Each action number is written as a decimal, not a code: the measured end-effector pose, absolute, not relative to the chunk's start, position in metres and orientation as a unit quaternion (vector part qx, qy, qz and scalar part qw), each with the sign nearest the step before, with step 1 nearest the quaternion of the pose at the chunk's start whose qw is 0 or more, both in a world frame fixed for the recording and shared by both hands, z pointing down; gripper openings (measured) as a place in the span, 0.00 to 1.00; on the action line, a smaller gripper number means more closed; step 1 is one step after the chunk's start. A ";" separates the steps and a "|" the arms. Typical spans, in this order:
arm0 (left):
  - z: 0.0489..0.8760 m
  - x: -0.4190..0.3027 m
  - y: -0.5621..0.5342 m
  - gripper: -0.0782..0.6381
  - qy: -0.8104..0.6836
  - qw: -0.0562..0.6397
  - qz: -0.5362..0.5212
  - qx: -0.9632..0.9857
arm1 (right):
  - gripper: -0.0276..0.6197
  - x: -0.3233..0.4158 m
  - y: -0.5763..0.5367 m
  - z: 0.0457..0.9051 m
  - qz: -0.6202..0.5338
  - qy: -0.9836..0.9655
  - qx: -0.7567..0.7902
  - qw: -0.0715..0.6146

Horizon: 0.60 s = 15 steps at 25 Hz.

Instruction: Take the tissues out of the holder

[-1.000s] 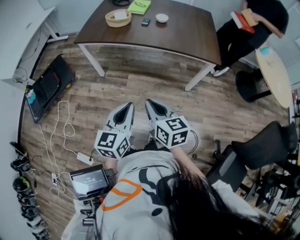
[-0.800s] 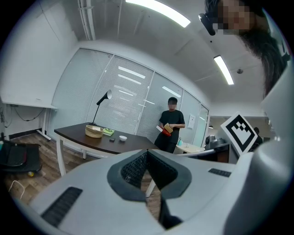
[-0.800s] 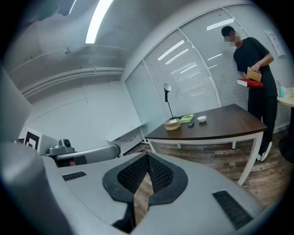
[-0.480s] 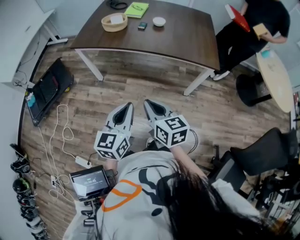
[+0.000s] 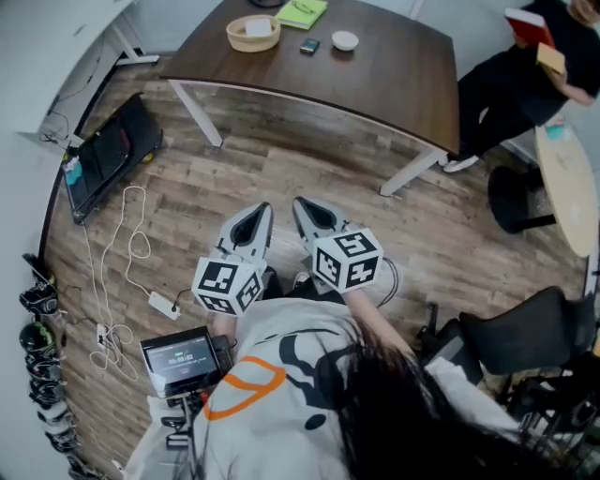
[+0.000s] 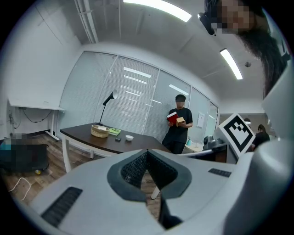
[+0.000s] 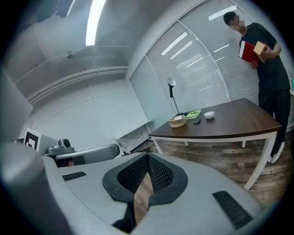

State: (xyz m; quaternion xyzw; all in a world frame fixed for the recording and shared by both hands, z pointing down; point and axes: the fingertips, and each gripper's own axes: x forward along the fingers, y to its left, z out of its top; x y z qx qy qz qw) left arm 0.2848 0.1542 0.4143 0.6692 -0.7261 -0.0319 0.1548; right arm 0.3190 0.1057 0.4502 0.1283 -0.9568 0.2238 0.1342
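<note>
Left gripper [image 5: 257,212] and right gripper [image 5: 306,206] are both pinched shut and empty, so they'd probably just shove the holder [image 5: 253,33] if not opened.

Dark brown table [image 5: 394,75], tan woven basket [image 5: 251,47], green notebook [image 5: 302,12], white bowl [image 5: 345,40], grey-brown plank floor [image 5: 309,169]

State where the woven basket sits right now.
Head view, top: the woven basket sits on the left end of the dark table, beside the green pad.
</note>
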 end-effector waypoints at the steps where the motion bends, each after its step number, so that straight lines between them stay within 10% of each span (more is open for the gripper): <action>1: 0.416 0.282 0.155 0.11 -0.729 0.157 -0.030 0.666 | 0.06 0.317 0.106 0.452 0.225 -0.957 0.125 0.137; 15: 0.419 0.257 0.137 0.11 -0.721 0.150 -0.026 0.676 | 0.06 0.293 0.092 0.461 0.225 -0.955 0.133 0.139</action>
